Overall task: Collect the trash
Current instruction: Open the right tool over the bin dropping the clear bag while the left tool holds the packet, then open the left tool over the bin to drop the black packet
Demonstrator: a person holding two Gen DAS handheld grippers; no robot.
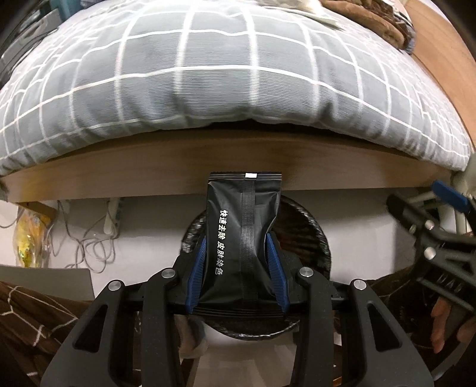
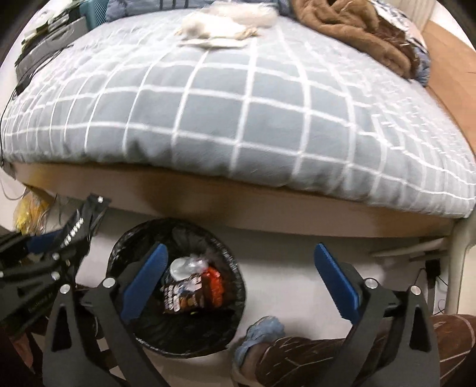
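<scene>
A black foil packet (image 1: pixel 238 235) with white lettering stands between the blue pads of my left gripper (image 1: pixel 239 247), which is shut on it directly above the round bin (image 1: pixel 315 238) lined with a black bag. In the right wrist view the same bin (image 2: pixel 226 253) sits on the white floor by the bed, holding a brown and red snack wrapper (image 2: pixel 190 291) and a clear plastic piece (image 2: pixel 184 265). My right gripper (image 2: pixel 241 253) stands wide open with nothing between its fingers, beside the bin. The left gripper (image 2: pixel 44 256) shows at the left edge there.
A bed with a grey checked cover (image 2: pixel 238 104) and a wooden frame (image 1: pixel 119 166) fills the upper half. White tissues (image 2: pixel 220 26) and a brown blanket (image 2: pixel 357 32) lie on it. Cables (image 1: pixel 86 235) and a yellow bag (image 1: pixel 29 238) lie under the bed. A slippered foot (image 2: pixel 261 330) stands near the bin.
</scene>
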